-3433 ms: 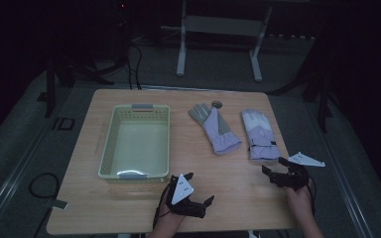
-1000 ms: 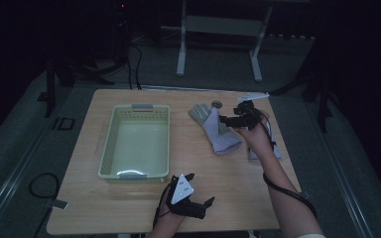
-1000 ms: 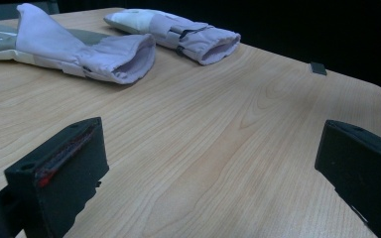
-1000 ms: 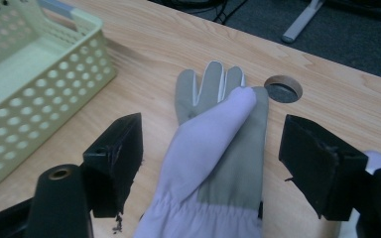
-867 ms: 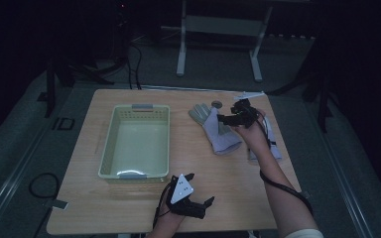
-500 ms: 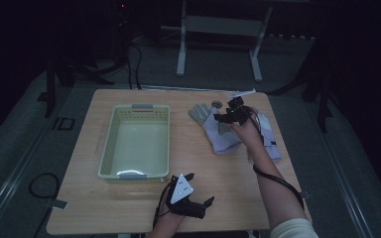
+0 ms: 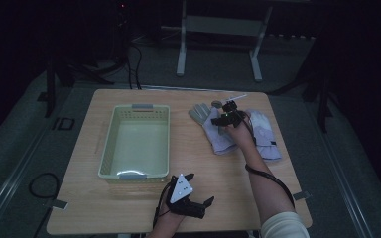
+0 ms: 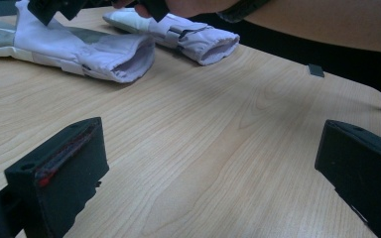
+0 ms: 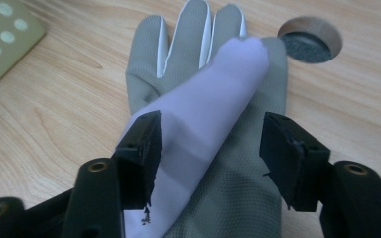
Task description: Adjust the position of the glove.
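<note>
While I watch from the high view, these are the things I make out, largest first.

Tabletop: pale wood; from above I see all of it, with a round hole at the far edge that my right gripper view shows close up.

Basket: pale green, on the left half; I see its whole rim from above, and one perforated corner in the right gripper view.

Left glove: grey palm with a lilac fold lying across it, flat on the far right part of the tabletop. My right gripper view shows the grain of the palm and the fold running up between my fingers.

Right glove: just beside the first; my left gripper view shows its open cuff, which the high view does not.

Right gripper: over the left glove. Its fingers have just been closing and stand part spread either side of the lilac fold, not yet pressing it.

Left gripper: near edge, well apart from both gloves. Its fingers are spread wide over bare wood, nothing between them.
</note>
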The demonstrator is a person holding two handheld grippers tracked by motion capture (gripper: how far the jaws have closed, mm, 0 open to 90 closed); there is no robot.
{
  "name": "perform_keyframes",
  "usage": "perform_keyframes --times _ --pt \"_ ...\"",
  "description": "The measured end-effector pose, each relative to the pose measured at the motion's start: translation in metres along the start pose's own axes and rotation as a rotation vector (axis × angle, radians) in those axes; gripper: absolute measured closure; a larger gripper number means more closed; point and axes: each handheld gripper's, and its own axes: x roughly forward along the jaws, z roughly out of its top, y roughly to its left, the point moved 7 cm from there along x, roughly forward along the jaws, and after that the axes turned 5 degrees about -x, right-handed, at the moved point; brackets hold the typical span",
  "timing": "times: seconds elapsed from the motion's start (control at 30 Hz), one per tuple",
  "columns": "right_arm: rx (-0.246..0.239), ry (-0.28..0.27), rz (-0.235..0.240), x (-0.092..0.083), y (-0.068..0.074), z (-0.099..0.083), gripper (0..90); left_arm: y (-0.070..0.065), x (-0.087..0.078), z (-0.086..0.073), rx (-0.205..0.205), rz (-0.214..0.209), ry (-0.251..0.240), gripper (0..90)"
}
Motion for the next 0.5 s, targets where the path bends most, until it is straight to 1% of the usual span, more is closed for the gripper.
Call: perform_keyframes --times 0.03,0.1,0.17,0.2,0.23,0.27,0.3,0.33,0.4,0.43,0.47,0.5 --pt "0.009 0.009 0.007 0.002 0.000 -0.002 43.0 0.000 0.000 0.000 -0.002 -0.001 0.000 0.1" --pt "0.004 0.041 0.003 0.008 -0.001 -0.007 43.1 0.000 0.000 0.000 -0.004 -0.001 0.000 0.1" --pt "0.022 0.067 0.016 0.013 -0.001 -0.012 41.7 0.000 0.000 0.000 -0.002 0.000 0.001 0.1" --pt "0.012 0.075 0.021 0.016 0.000 -0.014 41.2 0.000 0.000 0.000 0.000 0.002 0.000 0.1" --pt "0.012 0.075 0.021 0.016 0.000 -0.014 41.2 0.000 0.000 0.000 0.000 0.002 0.000 0.1" --pt "0.001 0.075 0.020 0.017 0.000 -0.015 41.2 0.000 0.000 0.000 0.000 0.002 0.000 0.1" --pt "-0.004 0.082 0.018 0.017 0.001 -0.015 45.1 -0.001 0.000 0.000 0.003 0.002 -0.001 0.1" --pt "-0.004 0.082 0.022 0.018 0.001 -0.015 46.6 -0.001 0.000 0.000 0.003 0.003 0.000 0.1" --pt "0.001 0.084 0.037 0.018 0.002 -0.014 55.5 0.000 0.000 0.000 0.002 0.003 0.000 0.1" --pt "0.001 0.084 0.037 0.018 0.002 -0.014 55.5 0.000 0.000 0.000 0.002 0.003 0.000 0.1" --pt "0.008 0.087 0.043 0.018 0.002 -0.014 60.9 0.000 0.000 0.000 0.001 0.004 0.001 0.1" --pt "0.023 0.093 0.050 0.018 0.003 -0.014 63.6 0.000 0.000 0.000 0.000 0.003 0.001 0.1"
